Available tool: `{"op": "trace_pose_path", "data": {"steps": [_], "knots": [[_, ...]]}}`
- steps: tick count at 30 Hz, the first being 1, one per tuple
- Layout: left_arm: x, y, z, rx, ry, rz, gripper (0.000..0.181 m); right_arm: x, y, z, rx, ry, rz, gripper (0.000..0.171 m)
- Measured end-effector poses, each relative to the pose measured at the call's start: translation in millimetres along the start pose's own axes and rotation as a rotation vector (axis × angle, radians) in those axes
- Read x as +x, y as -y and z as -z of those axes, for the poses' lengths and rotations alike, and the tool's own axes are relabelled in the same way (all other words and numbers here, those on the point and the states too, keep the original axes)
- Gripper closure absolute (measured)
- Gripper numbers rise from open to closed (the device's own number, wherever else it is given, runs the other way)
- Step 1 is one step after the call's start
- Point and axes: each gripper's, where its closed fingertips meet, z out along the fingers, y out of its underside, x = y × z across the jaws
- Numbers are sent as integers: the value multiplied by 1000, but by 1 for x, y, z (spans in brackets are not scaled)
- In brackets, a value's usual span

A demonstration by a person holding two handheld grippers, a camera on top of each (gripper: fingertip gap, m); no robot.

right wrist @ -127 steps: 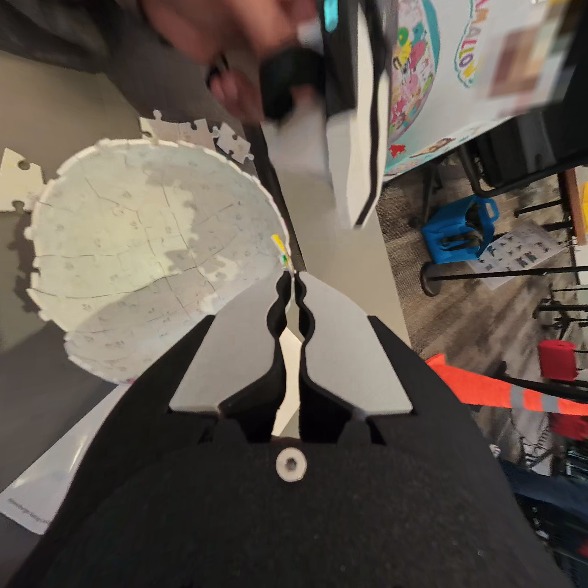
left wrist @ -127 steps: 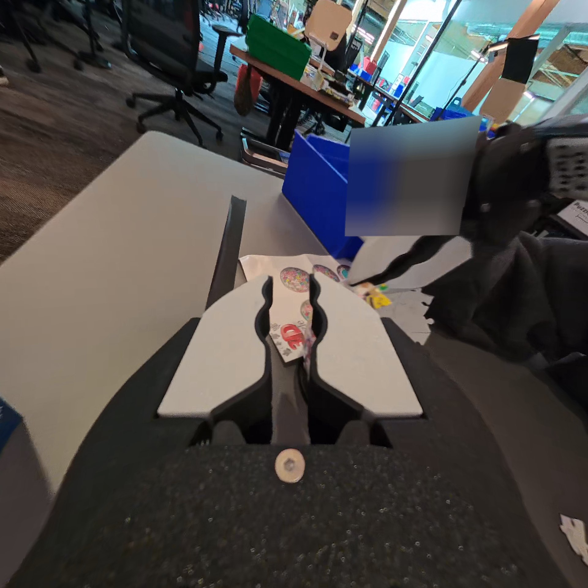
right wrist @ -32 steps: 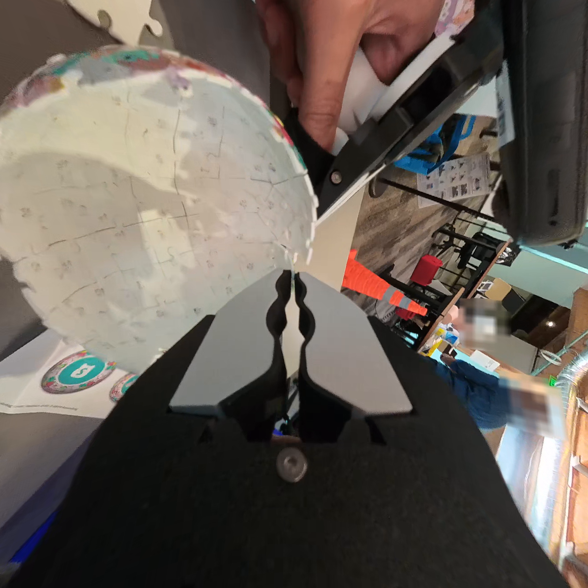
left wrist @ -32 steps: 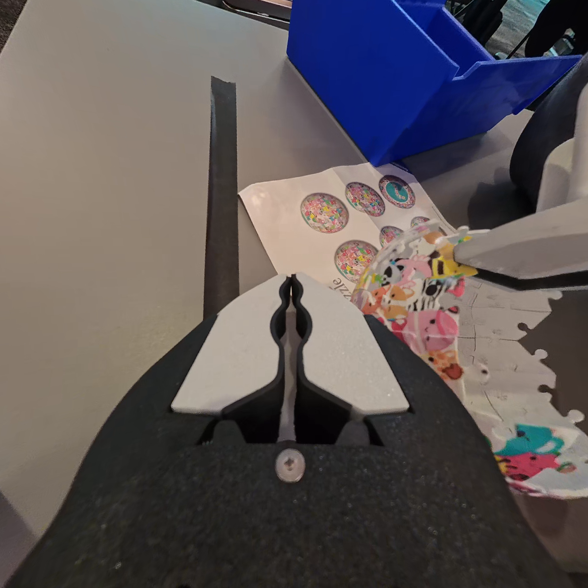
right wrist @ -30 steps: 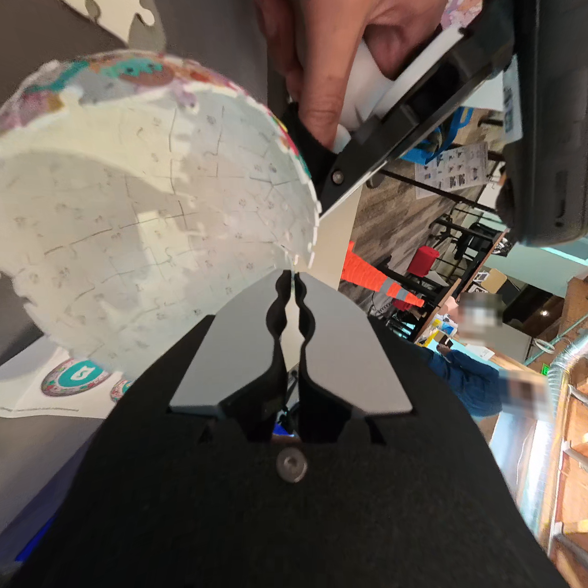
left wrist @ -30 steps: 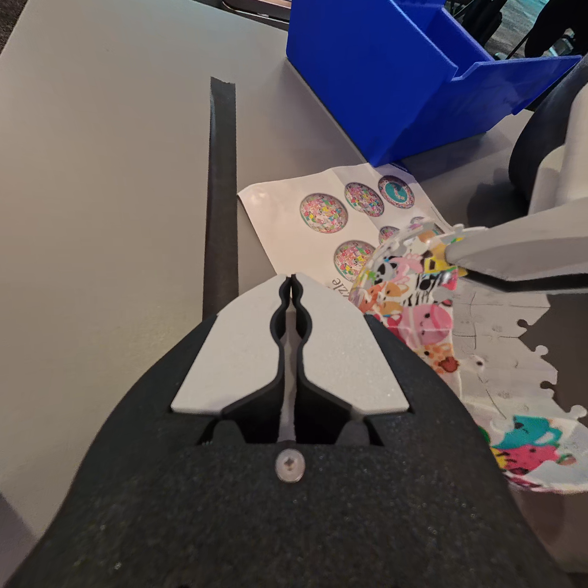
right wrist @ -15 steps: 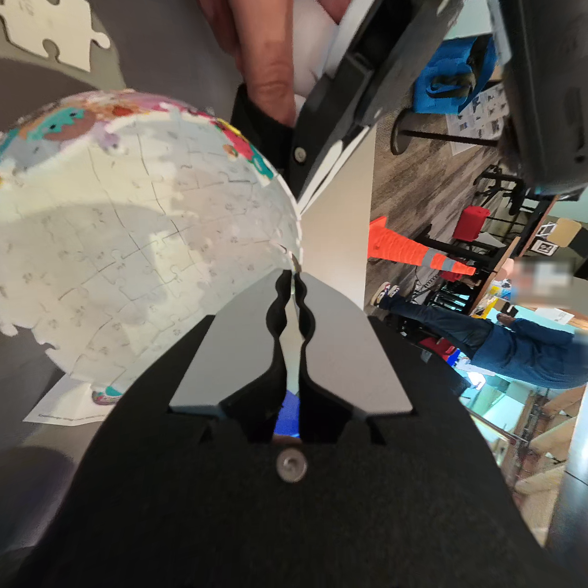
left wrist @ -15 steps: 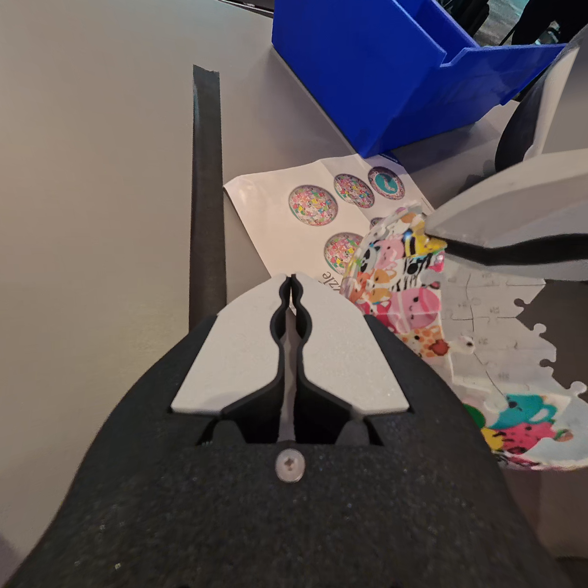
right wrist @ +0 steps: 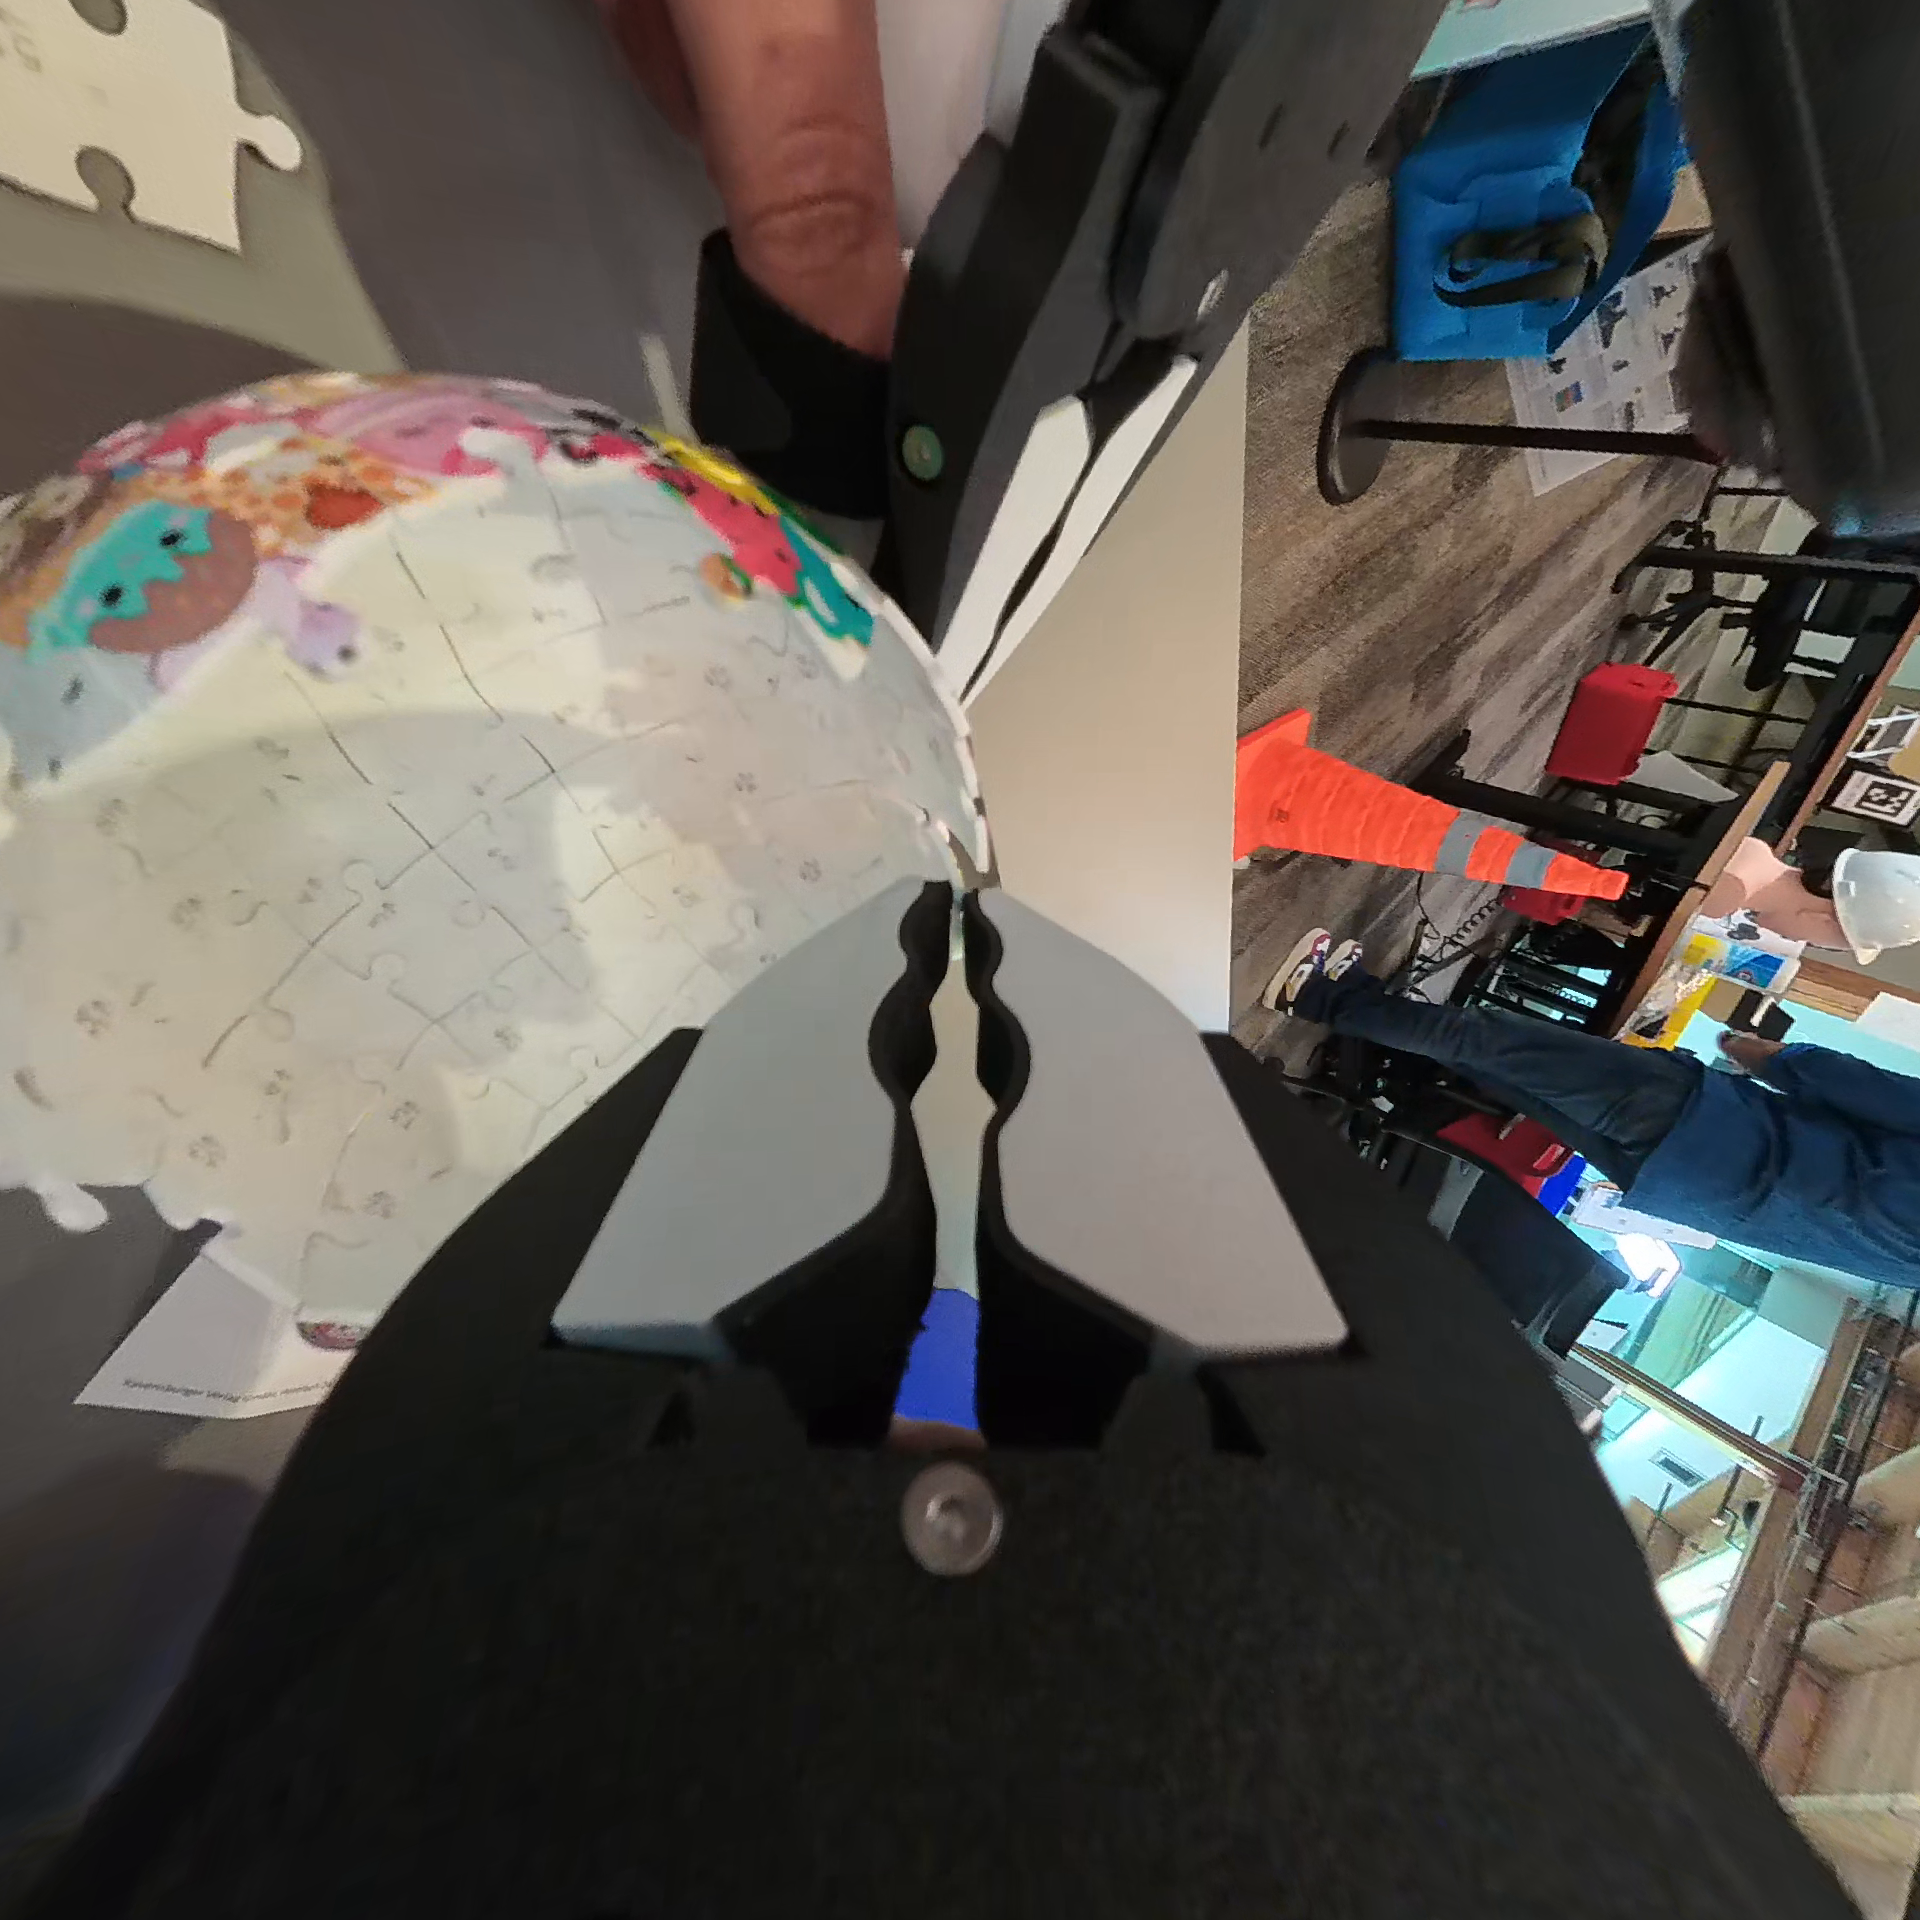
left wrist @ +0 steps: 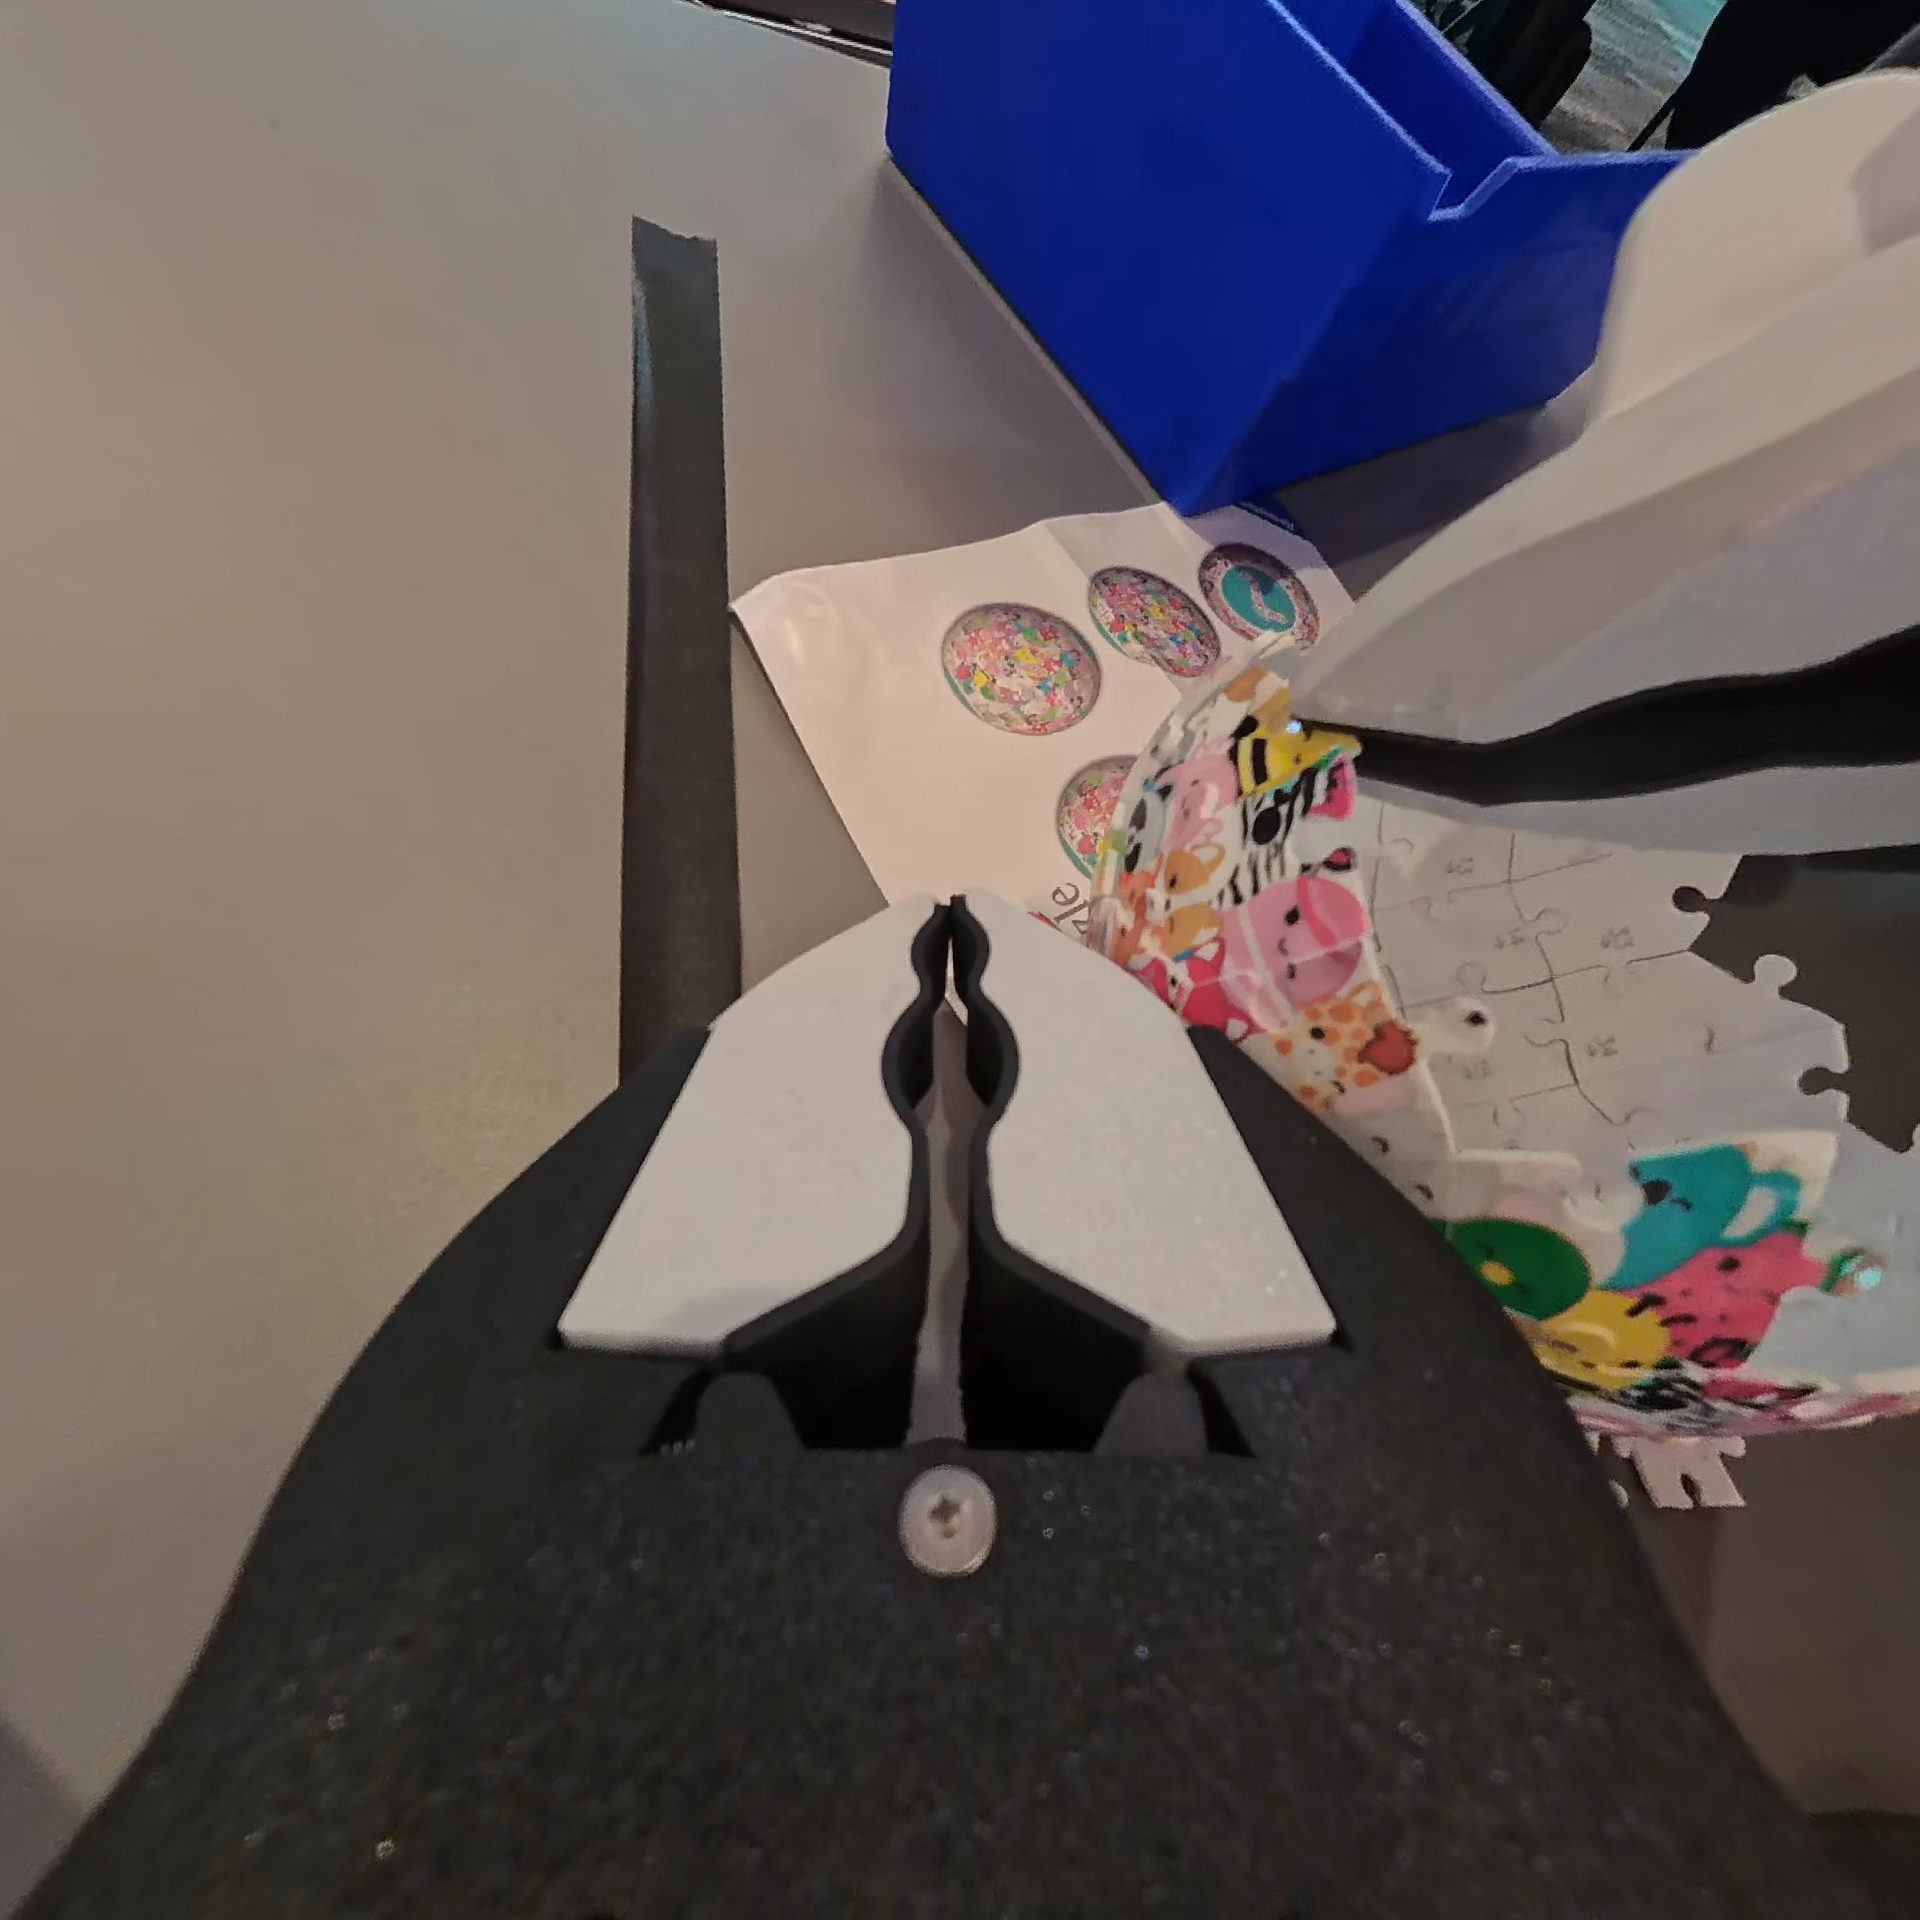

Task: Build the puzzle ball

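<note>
The puzzle ball [left wrist: 1538, 997] is a half-built shell, with colourful cartoon animals outside and white numbered backs inside. In the right wrist view the puzzle ball [right wrist: 416, 883] fills the left side, tilted and held off the table. My right gripper [right wrist: 961, 902] is shut on the shell's rim; it also shows in the left wrist view [left wrist: 1311, 729], coming in from the right. My left gripper [left wrist: 951, 914] is shut and empty, just left of the shell. A hand holds the left gripper [right wrist: 964, 681] at the top of the right wrist view, its tips by the shell's rim.
A blue bin [left wrist: 1195, 260] stands at the back of the grey table [left wrist: 312, 623]. A printed leaflet [left wrist: 914, 623] lies under the shell, beside a black tape strip [left wrist: 675, 623]. A loose white piece [right wrist: 135, 125] lies on the table. Beyond the table edge are an orange cone [right wrist: 1382, 810] and a person. There is about 6 centimetres between the tips of the two grippers.
About four seconds ago my left gripper held a small piece; now it is empty. Over the last second the right gripper turned the shell and brought it closer to the left gripper.
</note>
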Motion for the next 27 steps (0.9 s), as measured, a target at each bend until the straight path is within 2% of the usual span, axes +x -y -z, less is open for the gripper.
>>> {"op": "trace_pose_path", "data": {"steps": [6, 14, 27], "knots": [[-1, 5, 0, -5, 6, -36, 181, 3, -2, -3, 20, 22, -13, 169], [7, 37, 9, 65, -61, -97, 181, 4, -4, -5, 45, 54, -27, 169], [7, 32, 2, 19, -98, -106, 181, 6, -3, -8, 61, 29, -6, 169]]}}
